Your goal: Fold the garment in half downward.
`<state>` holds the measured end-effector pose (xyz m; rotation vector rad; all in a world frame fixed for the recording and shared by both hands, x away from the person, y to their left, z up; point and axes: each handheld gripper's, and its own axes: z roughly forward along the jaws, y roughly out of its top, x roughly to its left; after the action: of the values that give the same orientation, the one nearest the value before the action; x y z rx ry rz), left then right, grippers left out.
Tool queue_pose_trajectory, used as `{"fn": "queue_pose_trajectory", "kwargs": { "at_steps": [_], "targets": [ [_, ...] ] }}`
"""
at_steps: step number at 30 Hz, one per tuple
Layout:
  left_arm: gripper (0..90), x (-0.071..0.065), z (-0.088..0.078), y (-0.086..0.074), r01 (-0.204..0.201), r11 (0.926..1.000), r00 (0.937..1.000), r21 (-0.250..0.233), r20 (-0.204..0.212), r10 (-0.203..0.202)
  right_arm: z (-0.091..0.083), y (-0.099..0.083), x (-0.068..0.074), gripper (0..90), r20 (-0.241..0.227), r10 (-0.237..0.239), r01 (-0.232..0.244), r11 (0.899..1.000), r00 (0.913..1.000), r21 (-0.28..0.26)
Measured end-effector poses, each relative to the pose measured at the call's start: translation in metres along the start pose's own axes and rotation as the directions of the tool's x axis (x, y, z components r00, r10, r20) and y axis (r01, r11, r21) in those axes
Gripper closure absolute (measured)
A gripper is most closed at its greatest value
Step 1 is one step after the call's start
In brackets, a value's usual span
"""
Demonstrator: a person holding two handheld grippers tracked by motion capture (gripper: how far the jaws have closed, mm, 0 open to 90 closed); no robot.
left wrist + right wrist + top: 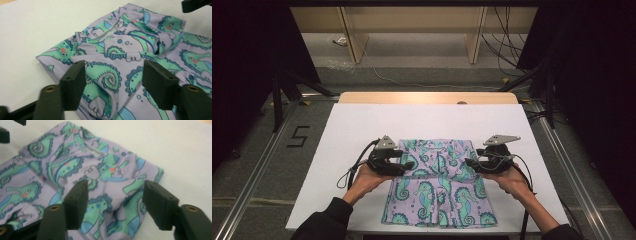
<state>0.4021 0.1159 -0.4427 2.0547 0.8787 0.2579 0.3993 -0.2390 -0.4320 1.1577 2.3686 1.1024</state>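
Observation:
A pair of lilac shorts (439, 185) printed with green seahorses lies on the white table (362, 125), its upper part folded over and rumpled. My left gripper (408, 165) hovers at the cloth's left edge and my right gripper (469, 163) at its right edge, both pointing inward. In the left gripper view the jaws (115, 75) stand apart above the shorts (130, 45), pressing on nothing. The right gripper (115, 195) is likewise open over the shorts (82, 162), near their folded corner. Neither holds the fabric.
A wooden strip (427, 97) runs along the table's far edge. A "5" (298, 136) is marked on the floor at the left. Metal rails flank the table. Dark stand legs (277, 100) and cables (507, 45) lie beyond it.

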Motion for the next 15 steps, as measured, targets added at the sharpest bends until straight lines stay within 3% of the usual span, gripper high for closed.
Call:
{"fn": "queue_pose_trajectory", "kwargs": {
  "at_steps": [4,9,15],
  "targets": [
    [26.4,0.003,0.009,0.009,0.024,0.9997,0.9994,-0.001,-0.026,-0.024,0.001,0.01,-0.006,32.3,-0.002,0.022,-0.022,1.0,0.9998,-0.021],
    [25.1,0.013,0.024,0.021,0.075,0.997,0.9966,0.021,-0.035,-0.074,0.008,0.023,-0.011,27.7,-0.021,0.044,-0.044,0.999,0.9988,-0.013],
    [26.6,0.022,0.039,0.028,0.101,0.9939,0.9937,0.046,-0.054,-0.098,0.02,0.034,-0.012,26.5,-0.027,0.042,-0.042,0.999,0.9987,0.0]
  ]
}}
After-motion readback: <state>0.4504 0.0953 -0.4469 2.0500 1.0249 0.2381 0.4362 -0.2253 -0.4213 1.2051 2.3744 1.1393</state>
